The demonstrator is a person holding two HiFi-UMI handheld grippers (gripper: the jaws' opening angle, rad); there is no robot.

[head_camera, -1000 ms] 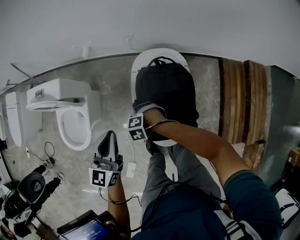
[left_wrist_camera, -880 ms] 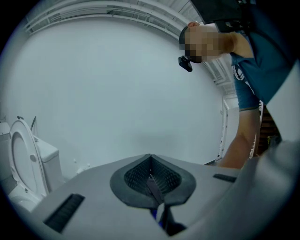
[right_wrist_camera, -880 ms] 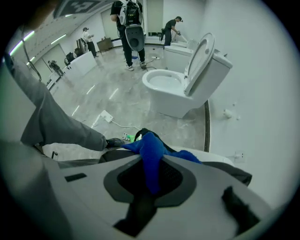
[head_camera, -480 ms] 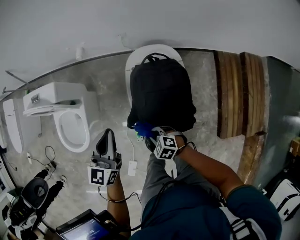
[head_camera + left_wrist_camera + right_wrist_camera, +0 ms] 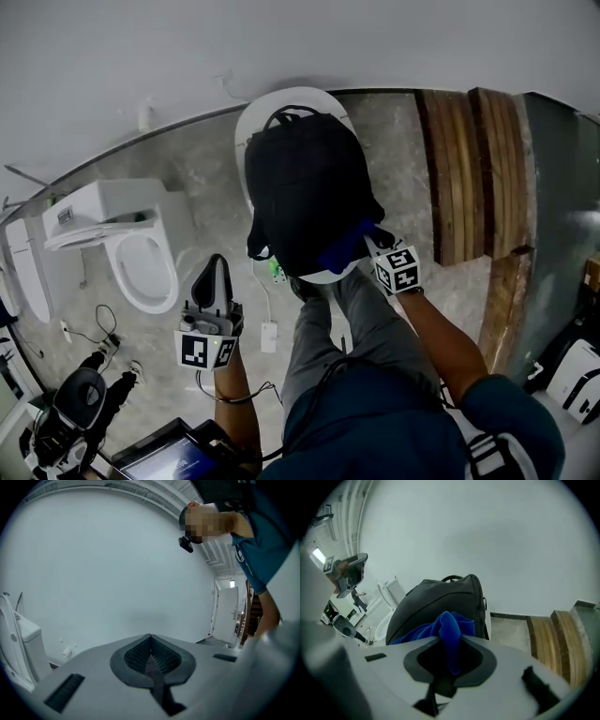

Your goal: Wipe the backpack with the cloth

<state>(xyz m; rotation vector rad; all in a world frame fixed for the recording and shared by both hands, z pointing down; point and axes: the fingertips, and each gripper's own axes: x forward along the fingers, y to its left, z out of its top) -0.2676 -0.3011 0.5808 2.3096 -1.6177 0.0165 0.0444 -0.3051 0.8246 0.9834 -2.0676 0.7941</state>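
Note:
A black backpack (image 5: 309, 192) lies on a white round seat (image 5: 246, 131) below me. My right gripper (image 5: 367, 242) is shut on a blue cloth (image 5: 342, 251) and presses it on the backpack's lower right side. In the right gripper view the blue cloth (image 5: 449, 631) bunches out between the jaws against the black backpack (image 5: 436, 602). My left gripper (image 5: 214, 289) hangs apart at the left over the floor, jaws together and holding nothing; its own view shows only its closed jaws and a bare wall.
A white toilet (image 5: 131, 248) stands at the left. Wooden slats (image 5: 469, 169) lie on the floor at the right. A white adapter with a cable (image 5: 269, 336) is on the floor by my legs. Dark equipment (image 5: 66, 422) sits at the lower left.
My right gripper has carried the blue cloth from the backpack's lower left edge across to its lower right side. The left gripper has stayed in place.

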